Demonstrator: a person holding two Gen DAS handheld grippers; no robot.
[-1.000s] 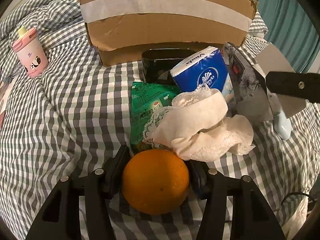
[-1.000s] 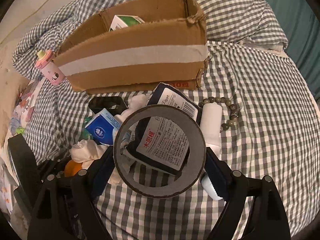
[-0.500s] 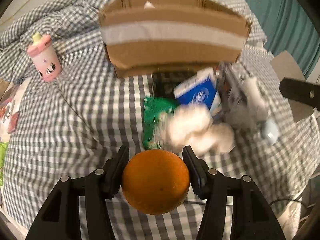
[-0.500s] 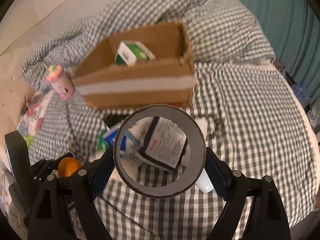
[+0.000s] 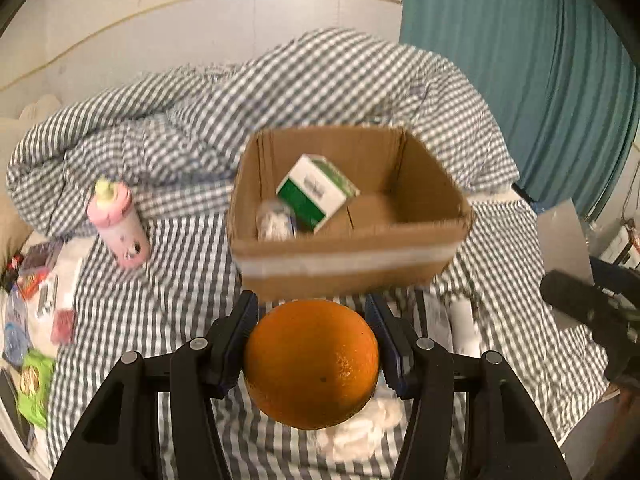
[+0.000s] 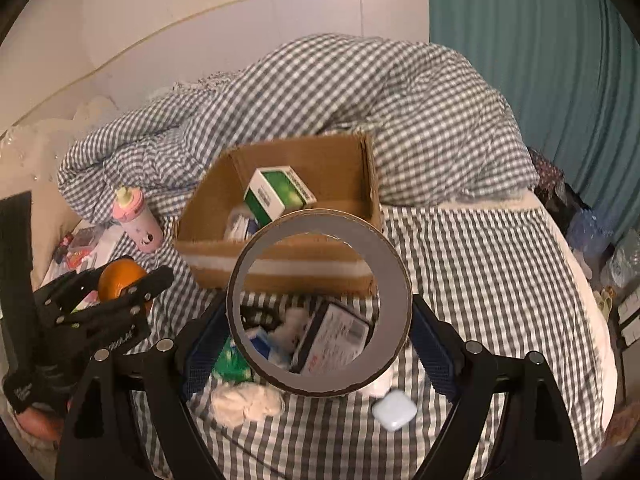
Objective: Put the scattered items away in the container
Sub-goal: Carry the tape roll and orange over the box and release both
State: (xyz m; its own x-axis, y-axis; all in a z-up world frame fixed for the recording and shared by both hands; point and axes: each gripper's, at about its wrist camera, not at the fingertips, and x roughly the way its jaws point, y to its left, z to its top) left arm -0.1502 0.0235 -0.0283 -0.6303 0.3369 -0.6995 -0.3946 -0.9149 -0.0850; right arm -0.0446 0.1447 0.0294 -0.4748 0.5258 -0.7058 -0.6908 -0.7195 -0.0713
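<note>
Left gripper jaws half apart, clamped on round orange fruit, right gripper jaws wide, clamped on grey cardboard tape ring, open brown cardboard box holding green-and-white carton

No writing can be read: the print on the green-and-white carton and the barcode label on the dark packet is blurred.

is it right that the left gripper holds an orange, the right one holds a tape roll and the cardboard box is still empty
Not quite: the cardboard box is not empty. The left wrist view shows a green and white carton inside it. The rest holds: the left gripper grips the orange, the right gripper the tape roll.
</note>
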